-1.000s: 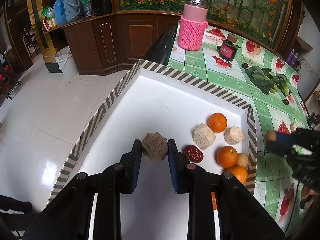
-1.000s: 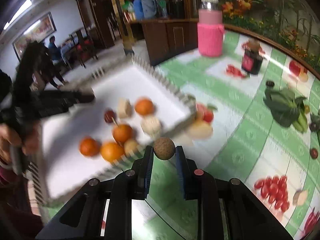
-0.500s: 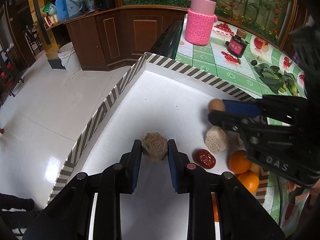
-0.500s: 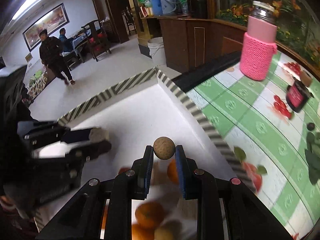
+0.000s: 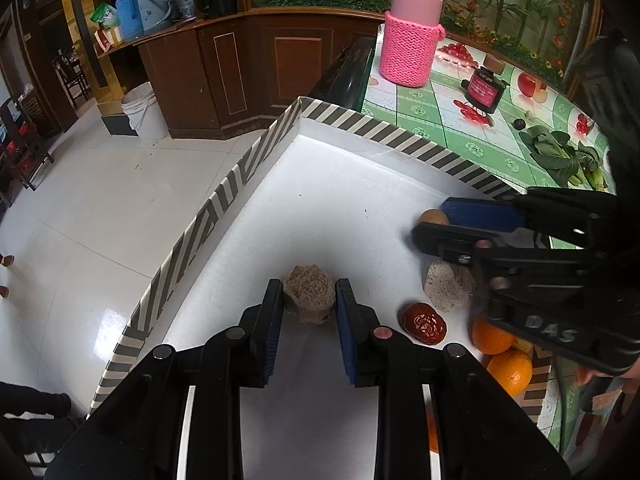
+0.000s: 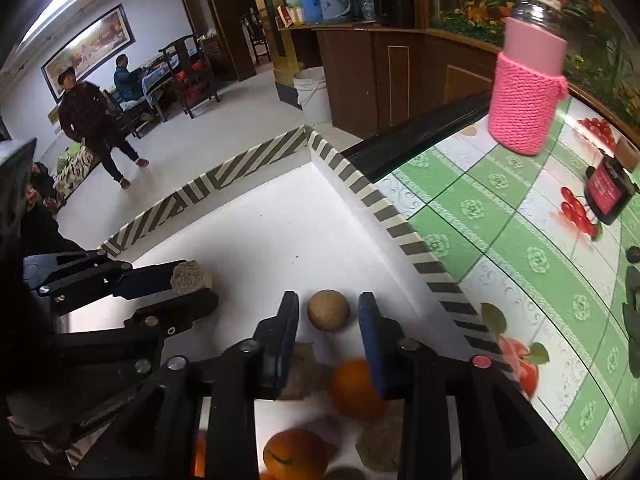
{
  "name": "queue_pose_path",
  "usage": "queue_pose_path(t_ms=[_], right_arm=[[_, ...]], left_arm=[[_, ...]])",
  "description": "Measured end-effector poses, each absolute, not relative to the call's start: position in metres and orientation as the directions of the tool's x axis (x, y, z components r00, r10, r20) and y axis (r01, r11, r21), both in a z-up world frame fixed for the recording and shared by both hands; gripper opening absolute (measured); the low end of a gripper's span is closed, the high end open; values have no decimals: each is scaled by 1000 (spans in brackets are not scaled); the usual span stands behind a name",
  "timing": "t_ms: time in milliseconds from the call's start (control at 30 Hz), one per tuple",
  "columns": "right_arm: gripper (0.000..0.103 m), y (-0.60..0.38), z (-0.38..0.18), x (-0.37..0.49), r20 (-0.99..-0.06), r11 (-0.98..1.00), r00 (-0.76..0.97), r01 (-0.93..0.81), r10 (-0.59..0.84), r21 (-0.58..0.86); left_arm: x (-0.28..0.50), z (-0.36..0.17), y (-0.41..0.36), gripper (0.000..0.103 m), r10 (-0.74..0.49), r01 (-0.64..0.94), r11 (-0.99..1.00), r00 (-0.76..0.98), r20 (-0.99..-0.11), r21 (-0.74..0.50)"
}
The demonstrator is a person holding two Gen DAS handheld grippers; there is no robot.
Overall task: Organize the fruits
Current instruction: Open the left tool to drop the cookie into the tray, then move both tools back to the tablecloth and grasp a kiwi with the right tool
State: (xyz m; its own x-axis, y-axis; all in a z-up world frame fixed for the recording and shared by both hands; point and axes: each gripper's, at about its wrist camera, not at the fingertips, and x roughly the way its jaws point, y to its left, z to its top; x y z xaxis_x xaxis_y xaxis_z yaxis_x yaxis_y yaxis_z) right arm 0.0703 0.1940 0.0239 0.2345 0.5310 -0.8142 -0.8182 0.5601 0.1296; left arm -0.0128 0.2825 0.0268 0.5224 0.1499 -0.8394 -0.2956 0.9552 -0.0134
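My left gripper (image 5: 309, 300) is shut on a rough tan lump (image 5: 309, 294) low over the white tray (image 5: 352, 184) with the striped rim. My right gripper (image 6: 328, 312) has opened; the small round brown fruit (image 6: 329, 311) sits between its fingers with gaps on both sides, on or just above the tray floor. In the left wrist view the right gripper (image 5: 430, 228) reaches in from the right with the brown fruit (image 5: 431, 217). In the tray lie a red date (image 5: 424, 323), a pale lump (image 5: 446, 286) and oranges (image 5: 509, 372).
A pink knitted bottle (image 5: 410, 36), a dark jar (image 5: 483, 89) and leafy greens (image 5: 560, 156) stand on the green patterned tablecloth (image 6: 500, 232) behind the tray. The tray's left rim (image 5: 208, 224) overhangs the tiled floor. A person (image 6: 90, 120) walks in the room.
My right gripper has opened around the brown fruit and come lower into the tray. My left gripper still holds the tan lump in about the same place.
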Motion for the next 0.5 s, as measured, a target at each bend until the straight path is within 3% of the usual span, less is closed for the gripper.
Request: queue_pose_path(t_ms=[100,267,367,500], right_arm=[[39,181,34,67,-800,570,247,-810,547,140],[53,156,50,56,-783,593,282,-794,555,134],[64,143,57,49,-779,598,295,-792,554,125],[69,122,66,37,-769,606,323,-788,551,103]], left_arm=[[-15,26,282,25,161,-302,953,522,-837,-6],[-22,29,280,55,181,-311,950,535,-826,7],[-28,33,278,59,181,-313,950,545,-819,3],[-37,42,271,64,184,-307,952,564,-805,3]])
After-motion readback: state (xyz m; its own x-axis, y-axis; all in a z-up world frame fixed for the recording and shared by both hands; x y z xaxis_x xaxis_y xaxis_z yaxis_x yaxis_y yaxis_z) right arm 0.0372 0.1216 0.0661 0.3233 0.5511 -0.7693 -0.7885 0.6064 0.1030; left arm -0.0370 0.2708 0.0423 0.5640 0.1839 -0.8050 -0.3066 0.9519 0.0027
